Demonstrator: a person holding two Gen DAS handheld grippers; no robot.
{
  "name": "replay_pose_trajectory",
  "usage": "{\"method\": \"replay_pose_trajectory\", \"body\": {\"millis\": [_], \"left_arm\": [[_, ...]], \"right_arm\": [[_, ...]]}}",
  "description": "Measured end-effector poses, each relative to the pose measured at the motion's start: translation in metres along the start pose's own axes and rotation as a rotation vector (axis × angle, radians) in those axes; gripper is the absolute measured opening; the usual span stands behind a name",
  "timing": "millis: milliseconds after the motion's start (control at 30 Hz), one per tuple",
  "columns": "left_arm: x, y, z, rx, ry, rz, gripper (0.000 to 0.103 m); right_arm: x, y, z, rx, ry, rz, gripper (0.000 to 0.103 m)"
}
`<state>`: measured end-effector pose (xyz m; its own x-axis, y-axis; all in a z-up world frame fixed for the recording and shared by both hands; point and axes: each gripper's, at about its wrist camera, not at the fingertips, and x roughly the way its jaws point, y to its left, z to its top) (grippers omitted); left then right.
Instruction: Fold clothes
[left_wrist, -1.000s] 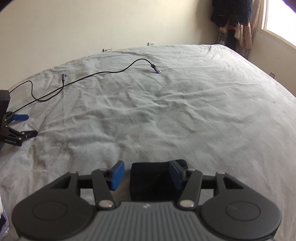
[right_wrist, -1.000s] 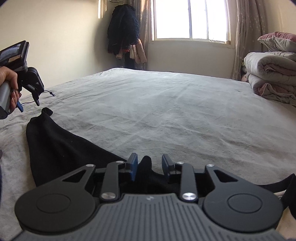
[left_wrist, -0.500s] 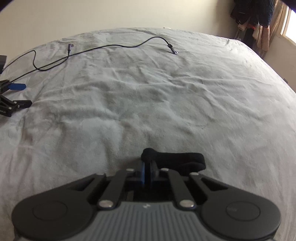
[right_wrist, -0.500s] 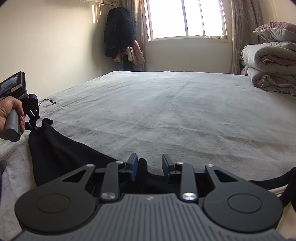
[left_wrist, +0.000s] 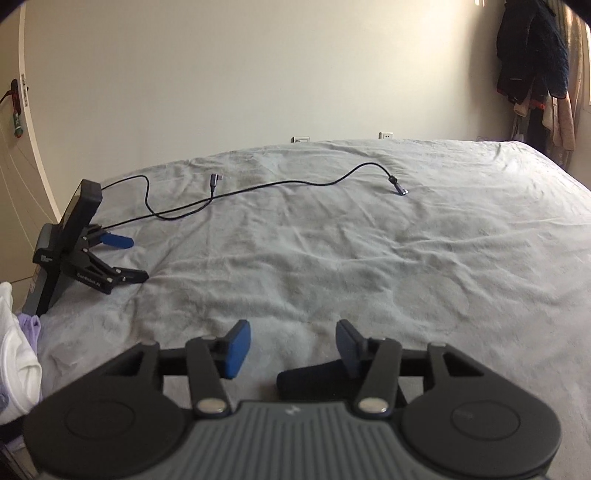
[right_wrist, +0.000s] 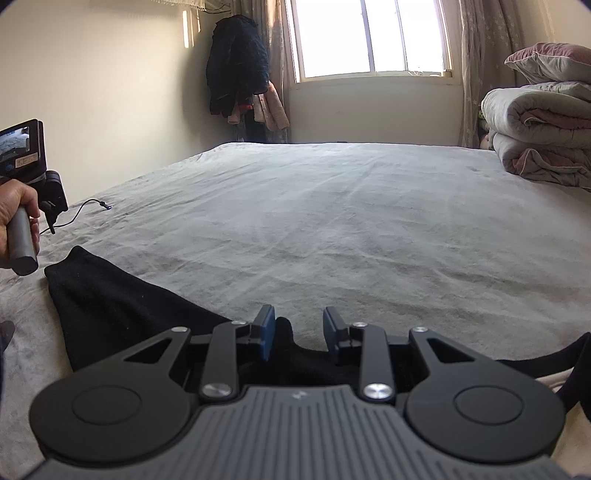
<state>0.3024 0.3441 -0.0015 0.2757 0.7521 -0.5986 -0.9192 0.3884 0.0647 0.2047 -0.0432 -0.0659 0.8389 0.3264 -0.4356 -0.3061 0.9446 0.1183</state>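
The black garment (right_wrist: 122, 306) lies flat on the grey bed (right_wrist: 369, 221), spread to the left of my right hand-held gripper (right_wrist: 298, 334) and running under it; more dark cloth shows at the far right edge. I cannot tell which kind of garment it is. A small hump of the cloth rises between the right jaws, which stand apart and do not pinch it.

My left hand-held gripper (left_wrist: 291, 345) is also spread, raised above the bed, and holds nothing; one corner of the garment (left_wrist: 314, 378) lies just below its right finger.

I judge the folding is at an early stage: the piece looks laid out and maybe doubled once, but no neat packet is made, so most folds remain.

Further away lie a cable (left_wrist: 258, 186) and a spare gripper (left_wrist: 79, 247), and some light clothes (left_wrist: 14, 354) wait at the left edge.
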Motion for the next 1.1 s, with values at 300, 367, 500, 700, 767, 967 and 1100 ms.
{"method": "replay_pose_trajectory", "body": {"millis": [300,367,500,700,767,967,1100], "left_arm": [[-0.041,-0.014,-0.038,0.069,0.112,-0.266,0.064],[-0.057,-0.016,-0.055,0.106,0.113,-0.325,0.068],[-0.090,-0.015,-0.093,0.191,0.114,-0.434,0.077],[-0.141,0.015,-0.140,0.370,0.132,-0.590,0.086],[-0.151,0.018,-0.150,0.452,0.111,-0.650,0.089],[-0.149,0.013,-0.170,0.577,0.114,-0.728,0.090],[-0.138,0.023,-0.185,0.604,0.091,-0.805,0.089]], "right_arm": [[-0.028,-0.025,0.025,0.094,-0.009,-0.009,0.049],[-0.031,-0.034,0.027,0.125,-0.013,-0.028,0.050],[-0.029,-0.054,0.024,0.200,-0.006,-0.074,0.050],[-0.049,-0.063,0.034,0.285,-0.026,-0.095,0.052],[-0.061,-0.060,0.039,0.269,-0.009,-0.110,0.052],[-0.076,-0.071,0.047,0.137,0.065,-0.099,0.053],[-0.059,-0.079,0.036,0.101,0.138,-0.067,0.053]]}}
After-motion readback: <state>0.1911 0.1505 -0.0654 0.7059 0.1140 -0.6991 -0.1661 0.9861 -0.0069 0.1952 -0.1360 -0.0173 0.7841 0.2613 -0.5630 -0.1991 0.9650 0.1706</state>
